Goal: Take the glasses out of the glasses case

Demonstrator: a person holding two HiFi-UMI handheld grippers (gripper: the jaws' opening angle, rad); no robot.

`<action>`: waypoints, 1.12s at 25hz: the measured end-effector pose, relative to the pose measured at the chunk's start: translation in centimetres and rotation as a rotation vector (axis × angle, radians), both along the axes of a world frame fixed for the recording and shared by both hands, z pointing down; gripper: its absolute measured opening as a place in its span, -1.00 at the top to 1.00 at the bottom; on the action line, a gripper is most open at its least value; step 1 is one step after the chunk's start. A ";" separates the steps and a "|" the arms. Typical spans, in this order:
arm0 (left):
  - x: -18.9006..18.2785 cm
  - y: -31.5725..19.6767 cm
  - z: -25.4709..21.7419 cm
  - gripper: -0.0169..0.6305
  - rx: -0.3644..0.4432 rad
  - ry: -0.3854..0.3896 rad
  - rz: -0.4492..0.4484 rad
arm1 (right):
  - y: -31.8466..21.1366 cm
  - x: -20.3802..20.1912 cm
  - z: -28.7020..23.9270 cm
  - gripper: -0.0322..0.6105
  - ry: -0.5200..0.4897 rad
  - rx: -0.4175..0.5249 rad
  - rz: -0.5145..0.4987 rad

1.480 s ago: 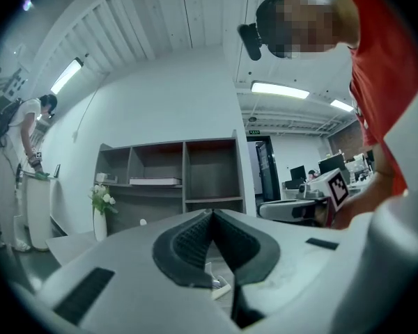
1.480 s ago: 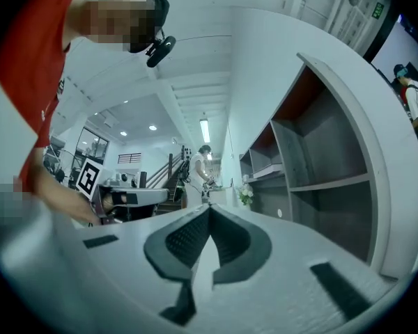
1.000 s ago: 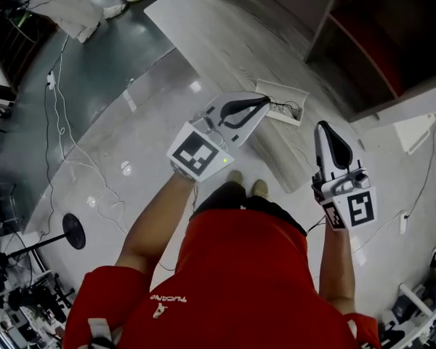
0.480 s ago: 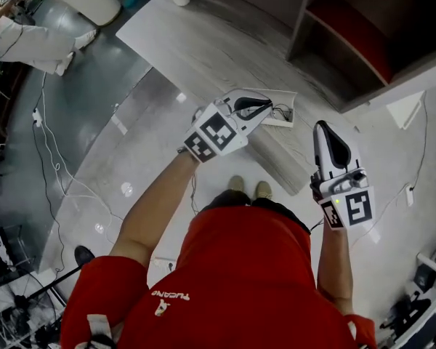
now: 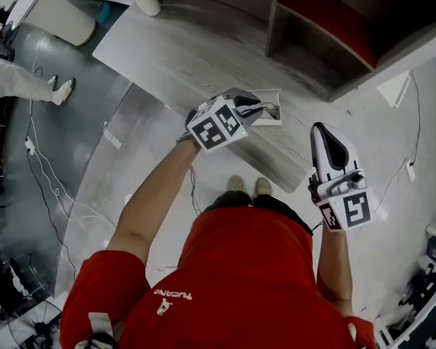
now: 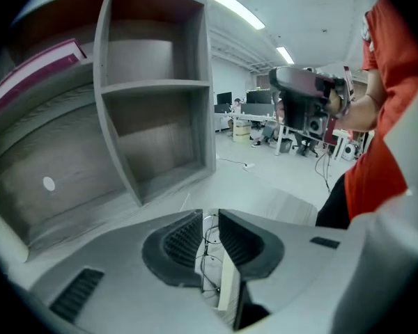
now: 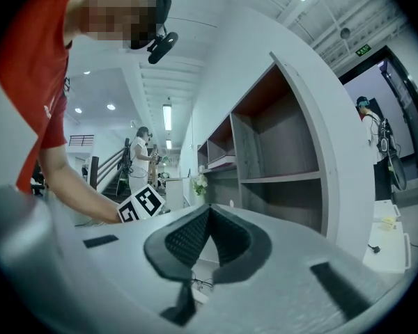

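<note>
The left tongs (image 5: 260, 109) are released and hold nothing. Their jaws stand a narrow slit apart and are opening. Through that slit the left gripper view shows the thin dark frame of the glasses (image 6: 207, 256) lying in the white case (image 6: 227, 284), with no pad pressing on either. The right tongs (image 5: 320, 128) are clenched on nothing, jaws meeting at the tips. They are held level off to the right, well apart from the case.

In the head view the case (image 5: 274, 120) lies open on the grey table (image 5: 203, 57), close to its near edge, with the glasses (image 5: 269, 110) inside. The left tongs hang just over its left end, angled down into it. A shelf (image 5: 327, 20) stands at the far right.

This looks like the approach for the pick. The slit seems too narrow to straddle the frame cleanly, so the jaws should be wider before going lower. Which part of the frame lies under the slit cannot be told. A stiff part such as the bridge or a hinge would be a safer hold than a lens. Close gently and lift straight up so the arms clear the case wall. The case looks light and may slide or rise with the glasses, so the right tongs could pin its right rim.
</note>
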State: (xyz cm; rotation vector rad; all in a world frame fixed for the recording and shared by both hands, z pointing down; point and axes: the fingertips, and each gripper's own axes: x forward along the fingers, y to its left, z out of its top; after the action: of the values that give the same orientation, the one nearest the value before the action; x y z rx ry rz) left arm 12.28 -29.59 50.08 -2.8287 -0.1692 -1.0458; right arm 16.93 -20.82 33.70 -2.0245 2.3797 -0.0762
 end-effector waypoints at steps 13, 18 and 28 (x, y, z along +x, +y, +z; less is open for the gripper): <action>0.8 -0.5 6.2 0.52 -0.008 -0.279 0.168 | 0.8 2.8 1.6 0.89 -0.014 -0.037 0.080; 0.8 -0.7 8.0 0.52 -0.021 -0.348 0.195 | 1.2 3.7 2.2 0.89 -0.018 -0.049 0.103; 0.8 -0.6 9.5 0.54 -0.023 -0.429 0.237 | 1.5 4.7 2.6 0.89 -0.029 -0.070 0.120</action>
State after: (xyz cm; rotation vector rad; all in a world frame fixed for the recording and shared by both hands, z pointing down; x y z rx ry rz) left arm 13.10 -30.21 59.55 -2.4805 -0.5412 -1.5765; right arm 21.67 -19.29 36.32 -2.1755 2.2642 -0.1874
